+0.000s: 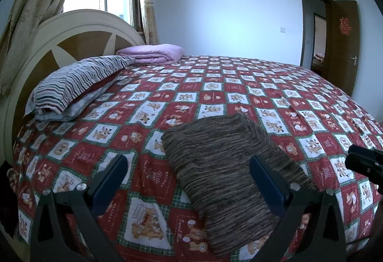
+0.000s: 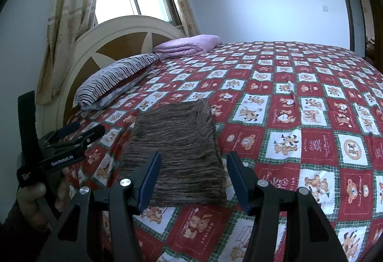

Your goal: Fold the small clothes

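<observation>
While both of my tools hover empty above the bed, a brown and tan striped knitted garment (image 2: 178, 152) lies flat on the red, white and green teddy-bear patchwork bedspread (image 2: 299, 118), already doubled into a tidy, roughly rectangular packet. Its long axis runs away from me, from the near edge of the bed towards the far wall.

My right tool (image 2: 194, 180) has its blue-padded fingers spread wide, and the garment's near short edge sits directly ahead, between them. My left tool (image 1: 189, 178) is spread just as wide, but the garment (image 1: 225, 166) lies off to its right, slanting across under its right finger.

I judge the right tool the better placed for the next fold.

A striped pillow (image 2: 115, 75) and a folded lilac blanket (image 2: 189, 44) rest by the headboard, well apart.
</observation>
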The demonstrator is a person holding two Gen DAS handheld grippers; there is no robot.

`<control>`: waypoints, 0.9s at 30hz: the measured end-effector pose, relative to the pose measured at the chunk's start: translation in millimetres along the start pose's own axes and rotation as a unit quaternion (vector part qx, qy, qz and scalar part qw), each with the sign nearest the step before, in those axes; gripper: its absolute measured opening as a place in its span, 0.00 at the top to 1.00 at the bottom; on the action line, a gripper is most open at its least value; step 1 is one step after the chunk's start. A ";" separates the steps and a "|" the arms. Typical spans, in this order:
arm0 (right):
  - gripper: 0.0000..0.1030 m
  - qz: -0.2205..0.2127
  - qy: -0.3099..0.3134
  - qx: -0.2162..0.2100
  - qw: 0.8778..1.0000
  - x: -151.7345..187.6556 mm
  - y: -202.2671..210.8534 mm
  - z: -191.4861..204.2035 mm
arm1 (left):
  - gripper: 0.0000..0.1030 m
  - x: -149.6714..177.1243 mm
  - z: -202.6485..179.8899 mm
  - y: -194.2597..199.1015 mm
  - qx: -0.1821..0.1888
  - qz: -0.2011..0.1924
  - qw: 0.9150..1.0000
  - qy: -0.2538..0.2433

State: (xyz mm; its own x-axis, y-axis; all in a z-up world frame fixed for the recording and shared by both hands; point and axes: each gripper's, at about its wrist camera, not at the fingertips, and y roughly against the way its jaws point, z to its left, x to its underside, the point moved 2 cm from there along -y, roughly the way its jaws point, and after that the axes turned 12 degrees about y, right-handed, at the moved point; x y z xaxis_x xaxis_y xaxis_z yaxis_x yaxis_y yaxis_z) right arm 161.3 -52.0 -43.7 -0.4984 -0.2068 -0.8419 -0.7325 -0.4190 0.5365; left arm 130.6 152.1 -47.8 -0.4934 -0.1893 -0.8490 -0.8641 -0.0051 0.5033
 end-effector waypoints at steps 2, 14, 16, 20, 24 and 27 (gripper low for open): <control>0.44 0.000 0.000 0.000 1.000 -0.2 0.3 0.5 | 0.00 0.2 -0.3 0.2 -0.001 0.000 1.000 0.000; 0.44 -0.005 0.002 0.003 1.000 1.3 -0.5 4.5 | 0.00 0.4 -1.5 1.4 -0.004 -0.001 1.000 -0.002; 0.44 -0.005 0.003 0.002 1.000 1.2 0.2 3.4 | 0.00 1.6 -1.5 2.2 -0.001 0.000 1.000 -0.004; 0.44 -0.007 0.004 0.004 1.000 0.7 1.9 1.9 | 0.00 2.6 -2.1 2.4 -0.003 -0.002 1.000 -0.004; 0.44 -0.007 0.005 0.004 1.000 0.5 1.7 2.0 | 0.00 2.4 -1.1 3.5 -0.001 -0.004 1.000 -0.003; 0.44 -0.007 0.005 0.005 1.000 0.8 1.7 2.5 | 0.00 1.8 -0.8 4.0 -0.005 -0.006 1.000 -0.004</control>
State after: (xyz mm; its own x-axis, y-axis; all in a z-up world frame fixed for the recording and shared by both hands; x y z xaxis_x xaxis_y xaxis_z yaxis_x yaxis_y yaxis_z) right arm 158.6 -50.7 -43.2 -0.4835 -0.2093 -0.8500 -0.7439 -0.4135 0.5249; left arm 126.4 151.0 -47.2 -0.4837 -0.1810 -0.8563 -0.8691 -0.0165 0.4944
